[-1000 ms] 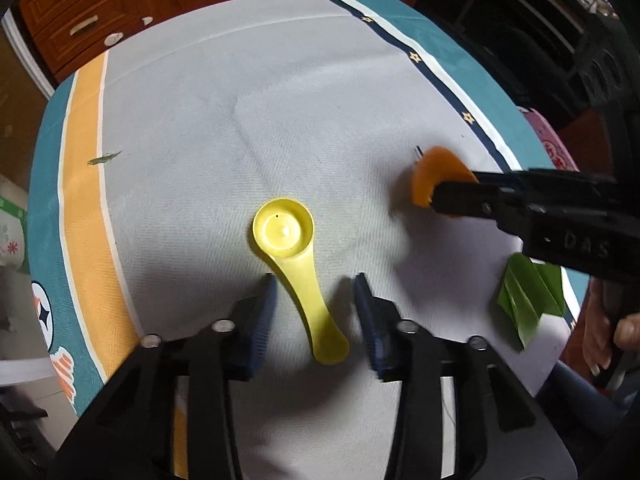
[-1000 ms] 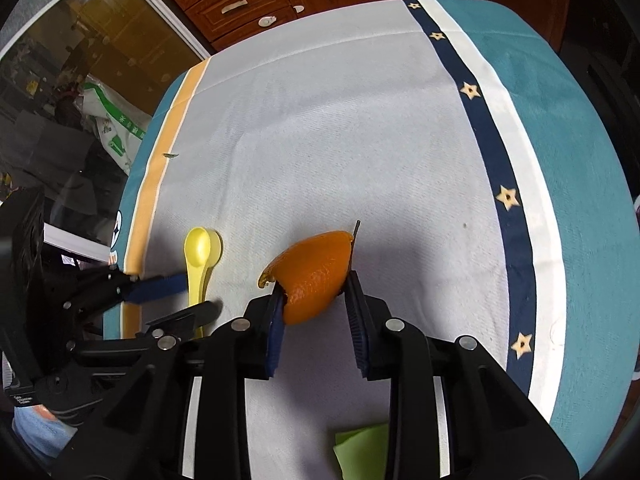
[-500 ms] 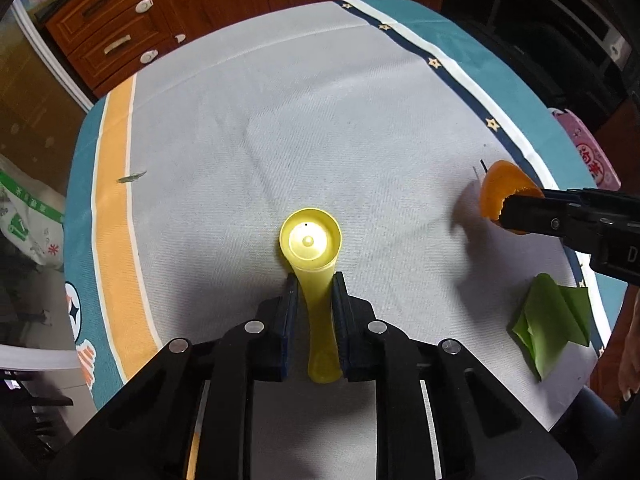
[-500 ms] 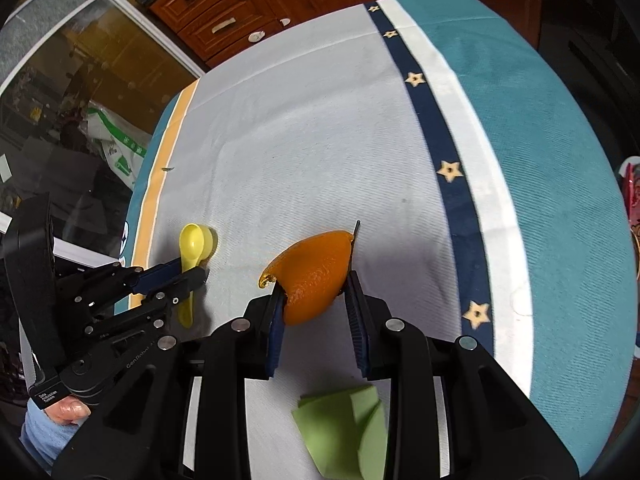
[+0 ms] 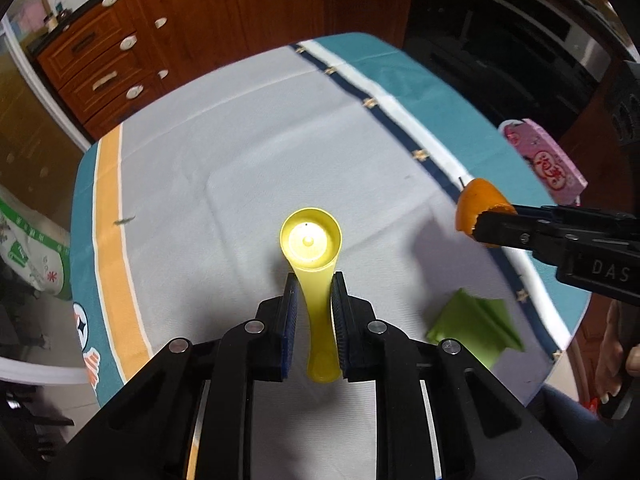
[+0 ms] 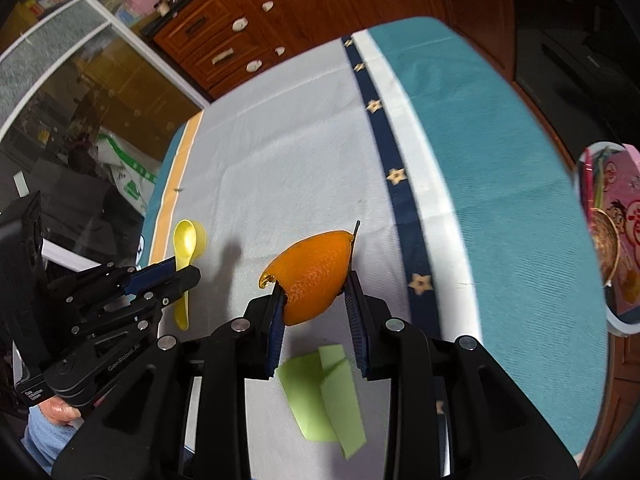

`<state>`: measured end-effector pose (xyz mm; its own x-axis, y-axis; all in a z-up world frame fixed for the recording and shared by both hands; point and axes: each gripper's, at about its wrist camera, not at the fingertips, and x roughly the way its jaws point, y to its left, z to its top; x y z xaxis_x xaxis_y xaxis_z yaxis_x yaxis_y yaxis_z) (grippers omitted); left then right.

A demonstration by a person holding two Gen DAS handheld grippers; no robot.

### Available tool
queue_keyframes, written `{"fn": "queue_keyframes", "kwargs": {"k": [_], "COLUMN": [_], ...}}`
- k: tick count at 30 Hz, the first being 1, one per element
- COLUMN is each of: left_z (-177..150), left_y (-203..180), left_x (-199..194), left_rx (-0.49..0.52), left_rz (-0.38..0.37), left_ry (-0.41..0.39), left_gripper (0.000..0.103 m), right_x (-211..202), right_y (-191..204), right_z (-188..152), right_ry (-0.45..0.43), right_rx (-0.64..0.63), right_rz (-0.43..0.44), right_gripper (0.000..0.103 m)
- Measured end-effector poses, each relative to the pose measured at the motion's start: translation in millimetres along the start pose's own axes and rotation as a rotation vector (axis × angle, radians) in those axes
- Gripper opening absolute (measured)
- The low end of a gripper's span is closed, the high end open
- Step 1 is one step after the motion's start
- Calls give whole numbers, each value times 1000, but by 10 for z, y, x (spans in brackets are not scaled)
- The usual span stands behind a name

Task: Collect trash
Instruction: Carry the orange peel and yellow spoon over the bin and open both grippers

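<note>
My left gripper (image 5: 314,280) is shut on the handle of a yellow plastic scoop (image 5: 311,240), held above the table with its bowl pointing away. The right wrist view shows the same scoop (image 6: 188,240) in the left gripper (image 6: 178,268) at the left. A piece of orange peel (image 6: 312,272) sits clamped in my right gripper (image 6: 314,284), lifted off the cloth. In the left wrist view that peel (image 5: 476,204) and the right gripper (image 5: 480,222) reach in from the right. A folded green paper (image 6: 324,392) lies on the tablecloth below the peel, also seen as green paper (image 5: 476,320) near the table's front right corner.
The table wears a grey cloth with teal, orange and navy star borders (image 5: 248,152). A pink bag (image 5: 548,160) and a round bin rim (image 6: 612,240) stand off the right edge. Wooden drawers (image 5: 120,60) lie beyond. A tiny green scrap (image 5: 124,221) lies near the orange stripe.
The left gripper closed on the scoop's handle and lifted it off the cloth. Both grippers rose and drew back; the right one carried the peel toward the table's right edge.
</note>
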<state>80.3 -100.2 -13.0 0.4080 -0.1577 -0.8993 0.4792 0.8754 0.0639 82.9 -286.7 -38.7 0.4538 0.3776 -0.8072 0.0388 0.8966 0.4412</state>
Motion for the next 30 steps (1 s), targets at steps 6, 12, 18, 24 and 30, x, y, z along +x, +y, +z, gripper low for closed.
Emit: {"fn": "queue_keyframes", "kwargs": {"k": [6, 12, 18, 24, 30], "left_z": [179, 358, 569, 746, 862], "left_y": [-471, -1017, -1651, -2296, -2779], "left_x": [-171, -194, -84, 128, 519], "left_rx": [77, 155, 254, 355, 409], "left_rz": [-43, -95, -171, -237, -249], "left_ry": [-44, -47, -22, 15, 96], "left_gripper": [17, 17, 17, 18, 18], "right_x": [-357, -716, -1064, -1347, -1357], "right_y": [-305, -723, -1338, -2098, -2599], "right_z": [-68, -162, -270, -418, -528], "right_ry": [-68, -136, -210, -266, -257], "right_rx": [56, 125, 233, 371, 462], "right_rz": [4, -6, -23, -78, -101], "right_gripper": [27, 27, 27, 27, 27]}}
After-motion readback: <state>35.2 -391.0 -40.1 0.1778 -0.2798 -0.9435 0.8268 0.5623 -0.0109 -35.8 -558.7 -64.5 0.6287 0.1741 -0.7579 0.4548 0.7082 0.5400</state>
